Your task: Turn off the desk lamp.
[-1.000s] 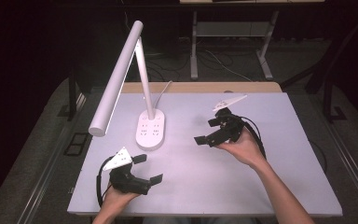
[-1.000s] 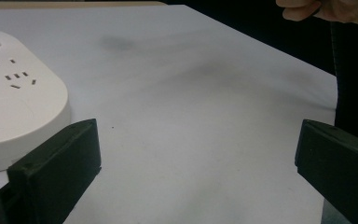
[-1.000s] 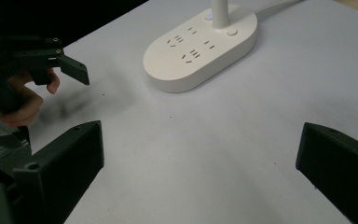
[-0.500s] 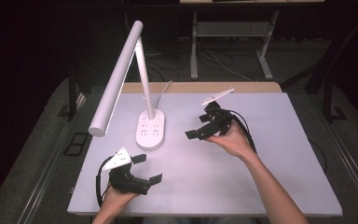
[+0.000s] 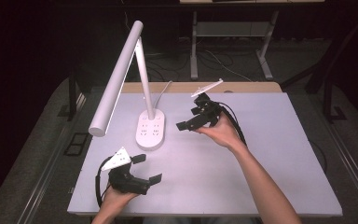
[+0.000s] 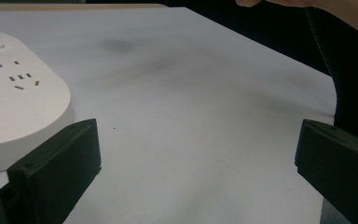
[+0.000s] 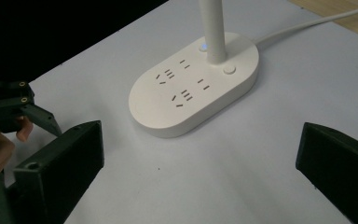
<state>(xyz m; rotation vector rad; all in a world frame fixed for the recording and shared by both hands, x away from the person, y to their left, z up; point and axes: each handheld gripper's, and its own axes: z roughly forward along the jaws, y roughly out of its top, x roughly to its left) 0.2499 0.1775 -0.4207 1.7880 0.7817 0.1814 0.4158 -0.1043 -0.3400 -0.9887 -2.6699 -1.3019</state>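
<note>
Right gripper (image 5: 192, 120): jaws apart, empty, raised at 3 o'clock of the lamp base (image 5: 150, 132). Left gripper (image 5: 145, 169): jaws apart, resting at 6 o'clock. Advice (judgement only): approach the base button (image 7: 229, 69) slowly, clear of the cord (image 7: 307, 24).

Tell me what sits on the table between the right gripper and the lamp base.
Nothing: the stretch of table between the right gripper and the lamp base is bare in the right gripper view, and the high view agrees.
</note>
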